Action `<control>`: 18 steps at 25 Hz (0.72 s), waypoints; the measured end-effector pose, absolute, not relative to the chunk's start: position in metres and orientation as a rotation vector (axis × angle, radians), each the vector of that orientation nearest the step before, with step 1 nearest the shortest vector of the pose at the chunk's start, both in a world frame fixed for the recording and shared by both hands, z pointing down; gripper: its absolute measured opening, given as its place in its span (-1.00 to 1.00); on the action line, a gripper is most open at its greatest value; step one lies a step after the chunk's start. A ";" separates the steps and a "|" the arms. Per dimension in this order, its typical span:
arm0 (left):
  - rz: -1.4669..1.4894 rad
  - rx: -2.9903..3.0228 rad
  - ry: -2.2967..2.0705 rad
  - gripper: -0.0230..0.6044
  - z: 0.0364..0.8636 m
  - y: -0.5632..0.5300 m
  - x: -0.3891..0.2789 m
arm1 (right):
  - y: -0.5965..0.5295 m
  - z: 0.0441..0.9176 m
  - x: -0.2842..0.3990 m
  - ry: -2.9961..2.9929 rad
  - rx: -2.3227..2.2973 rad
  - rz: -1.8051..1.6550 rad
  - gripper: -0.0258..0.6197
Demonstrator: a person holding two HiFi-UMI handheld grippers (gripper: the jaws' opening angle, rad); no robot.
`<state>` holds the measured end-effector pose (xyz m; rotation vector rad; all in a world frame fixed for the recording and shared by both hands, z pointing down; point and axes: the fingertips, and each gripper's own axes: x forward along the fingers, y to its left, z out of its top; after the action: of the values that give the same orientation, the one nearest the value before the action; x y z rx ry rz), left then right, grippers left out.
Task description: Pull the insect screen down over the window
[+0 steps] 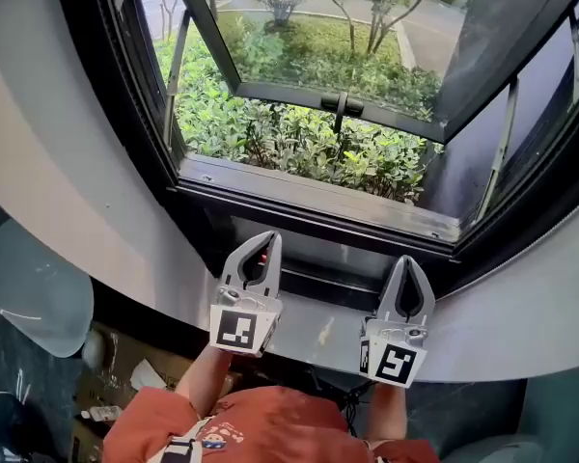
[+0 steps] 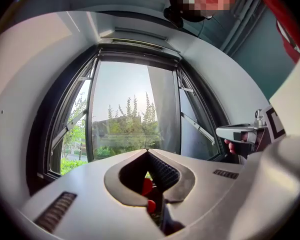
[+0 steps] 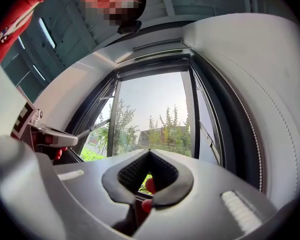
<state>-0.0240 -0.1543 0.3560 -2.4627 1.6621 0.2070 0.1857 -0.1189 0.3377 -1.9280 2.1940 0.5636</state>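
Left tool and right tool are both pinched shut on nothing, side by side just inside the window, near its sill. The insect screen is hard to make out, seemingly rolled into the slim housing along the window's top edge. The sash stands swung outward over bushes.

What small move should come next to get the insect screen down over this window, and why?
Probably raise both claws toward the top rail. The left claw and right claw sit shut and empty, low by the sill, and no screen is drawn across the window, so it likely sits rolled up there.
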 end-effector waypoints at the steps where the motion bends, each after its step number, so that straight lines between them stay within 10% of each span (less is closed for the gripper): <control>1: 0.214 -2.448 1.665 -0.91 0.350 -0.157 -0.022 | -0.121 0.332 0.190 2.189 -1.916 0.577 -0.89; 18: 0.500 -2.212 1.516 -0.91 0.210 -0.187 -0.053 | -0.137 0.203 0.202 1.947 -1.809 0.909 -0.89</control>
<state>-0.0530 -0.1867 0.2099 -2.2120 1.5163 0.4996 0.2020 -0.1373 0.2034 -1.8093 1.9466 0.9087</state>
